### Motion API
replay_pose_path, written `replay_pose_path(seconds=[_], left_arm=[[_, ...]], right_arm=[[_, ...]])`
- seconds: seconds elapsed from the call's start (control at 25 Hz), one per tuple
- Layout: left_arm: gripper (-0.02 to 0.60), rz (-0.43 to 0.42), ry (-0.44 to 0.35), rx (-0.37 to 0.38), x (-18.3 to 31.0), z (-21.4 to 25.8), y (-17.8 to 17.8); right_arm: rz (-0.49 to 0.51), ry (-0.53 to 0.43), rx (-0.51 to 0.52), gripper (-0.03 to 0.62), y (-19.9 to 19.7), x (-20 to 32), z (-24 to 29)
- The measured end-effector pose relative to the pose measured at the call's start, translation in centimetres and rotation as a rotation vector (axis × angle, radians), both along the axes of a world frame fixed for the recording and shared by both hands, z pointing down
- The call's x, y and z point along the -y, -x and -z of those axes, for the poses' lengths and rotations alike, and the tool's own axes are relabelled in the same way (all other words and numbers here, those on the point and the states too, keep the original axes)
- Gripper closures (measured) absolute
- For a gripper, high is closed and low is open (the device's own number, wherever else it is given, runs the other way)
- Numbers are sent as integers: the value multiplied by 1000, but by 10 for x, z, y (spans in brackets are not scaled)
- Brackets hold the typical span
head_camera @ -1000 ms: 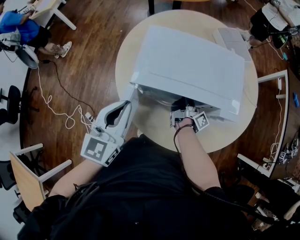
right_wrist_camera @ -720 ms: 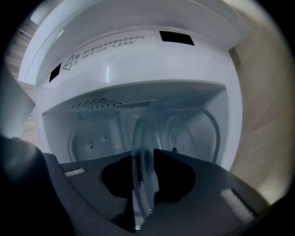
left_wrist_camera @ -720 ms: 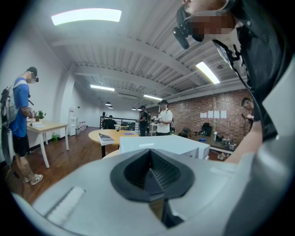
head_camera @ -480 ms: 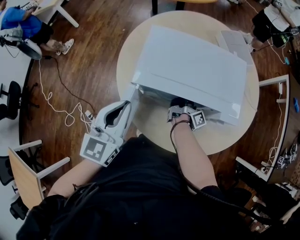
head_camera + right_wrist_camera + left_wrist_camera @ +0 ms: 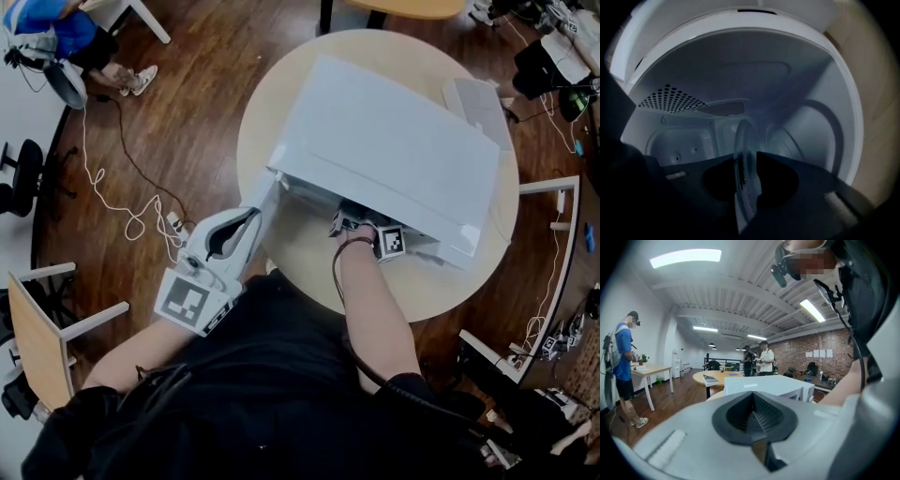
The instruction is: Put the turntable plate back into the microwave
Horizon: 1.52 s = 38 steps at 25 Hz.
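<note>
Two hand-held grippers are close in at the microwave [image 5: 394, 150]. The left gripper [image 5: 251, 214] sits at the outer edge of the open door [image 5: 267, 192]. Its jaws are closed together with nothing seen between them, and I cannot tell whether it touches the door. The right gripper [image 5: 745, 157] reaches into the oven mouth and is clamped on the rim of the glass turntable plate [image 5: 742, 136]. The plate shows edge-on between the pads, projecting into the white cavity [image 5: 754, 84]; I cannot tell whether it touches the cavity floor. A perforated vent panel [image 5: 670, 99] lies on one cavity wall. The microwave stands on a round wooden table [image 5: 300, 258]. Beyond is dark plank floor [image 5: 187, 103] with a loose white cable [image 5: 112, 202].
</note>
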<state>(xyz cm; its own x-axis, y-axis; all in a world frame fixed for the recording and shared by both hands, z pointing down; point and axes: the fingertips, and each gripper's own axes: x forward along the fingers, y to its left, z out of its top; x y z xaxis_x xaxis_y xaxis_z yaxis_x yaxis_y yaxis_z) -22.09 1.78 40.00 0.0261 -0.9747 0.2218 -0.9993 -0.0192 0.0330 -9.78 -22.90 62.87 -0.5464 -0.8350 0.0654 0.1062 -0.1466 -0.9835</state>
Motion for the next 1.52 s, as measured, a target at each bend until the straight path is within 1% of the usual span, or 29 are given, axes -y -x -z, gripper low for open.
replay_pose_path(seconds=[0.16, 0.28, 0.4, 0.44, 0.48, 0.52, 0.56, 0.64, 0.72, 0.8, 0.88, 0.96, 1.08, 1.16, 1.32, 1.44, 1.52], left_arm=[[575, 2, 4, 10, -2, 0, 0], [575, 9, 0, 5, -3, -1, 0], [575, 7, -1, 8, -4, -1, -1], [575, 9, -1, 5, -4, -2, -2], [575, 11, 0, 1, -5, -2, -2], [575, 13, 1, -1, -5, -3, -2], [575, 13, 1, -2, -5, -4, -2], [575, 11, -1, -1, -5, -4, -3], [575, 9, -2, 1, -5, -5, -4], [575, 2, -8, 11, -4, -6, -6], [575, 0, -14, 14, -3, -7, -7], [575, -4, -20, 14, -1, -7, -10], [575, -13, -32, 11, 0, -7, -12], [575, -18, -40, 3, 0, -8, -12], [575, -46, -54, -3, 4, -7, -13], [575, -72, -72, -10, 8, -6, -17], [575, -93, -87, -17, 11, -3, -22]], right_arm=[[-7, -20, -11, 533, 2, 9, 0], [6, -56, -83, 533, -4, 16, -16], [13, -28, -146, 533, -3, 13, -7], [23, -25, -186, 530, -5, 14, -10], [38, -31, -231, 499, -9, 16, -16], [55, -36, -269, 454, -10, 18, -20], [70, -35, -297, 396, -11, 18, -21], [95, -28, -348, 334, -10, 17, -20], [152, -13, -443, 300, -7, 13, -19], [219, 41, -559, 278, -7, 2, -26], [265, 90, -654, 278, -12, -13, -32], [302, 105, -718, 278, -18, -24, -35], [339, 101, -731, 278, -21, -34, -32], [341, 86, -702, 278, -22, -37, -31], [340, 90, -628, 278, -34, -47, -32], [370, 75, -625, 278, -48, -61, -33], [376, 83, -613, 278, -57, -70, -35]])
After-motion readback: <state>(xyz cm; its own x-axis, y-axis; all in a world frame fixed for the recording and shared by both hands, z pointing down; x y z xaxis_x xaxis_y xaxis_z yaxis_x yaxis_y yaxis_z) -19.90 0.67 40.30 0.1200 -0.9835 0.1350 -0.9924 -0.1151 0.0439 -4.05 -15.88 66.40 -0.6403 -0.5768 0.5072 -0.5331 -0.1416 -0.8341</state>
